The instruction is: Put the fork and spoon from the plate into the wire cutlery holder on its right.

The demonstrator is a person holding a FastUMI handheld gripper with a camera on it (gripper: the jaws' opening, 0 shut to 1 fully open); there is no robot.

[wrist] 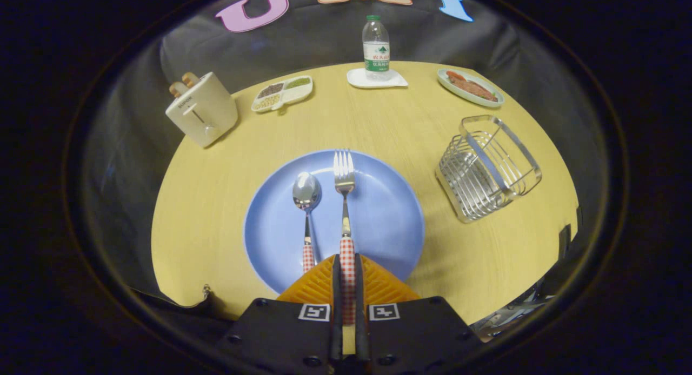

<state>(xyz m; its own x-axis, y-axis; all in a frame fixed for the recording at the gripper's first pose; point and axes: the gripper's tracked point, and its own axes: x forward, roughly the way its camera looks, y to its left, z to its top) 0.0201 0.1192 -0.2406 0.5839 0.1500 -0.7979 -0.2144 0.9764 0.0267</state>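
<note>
Gripper [347,267]: fingers drawn close together with the fork's checked handle clamped between them; both pads appear to press on it.
Fork [344,202]: lies on the plate, tines pointing away from the gripper, metal neck and head running straight ahead of the fingers. The rear of its handle is covered by the fingers, so its end cannot be made out.
Spoon [306,213]: lies on the plate just left of the fork and roughly parallel to it, bowl away from the gripper. The end of its checked handle is hidden behind the left finger.
Plate [389,218]: blue, round, on the table; its near rim is hidden by the fingers.
Wire cutlery holder [486,167]: stands on the table to the right of the plate, apart from it, leaning in this view with its open top in sight; contents hard to judge through the wires.
Table [216,202]: bare wood between plate and holder, and on the plate's left.
Far edge: toaster [203,115] at left, divided snack tray [282,93], water bottle [376,48] on a white coaster [357,79], and dish of food [470,86] beyond the holder, all well apart from the plate.
</note>
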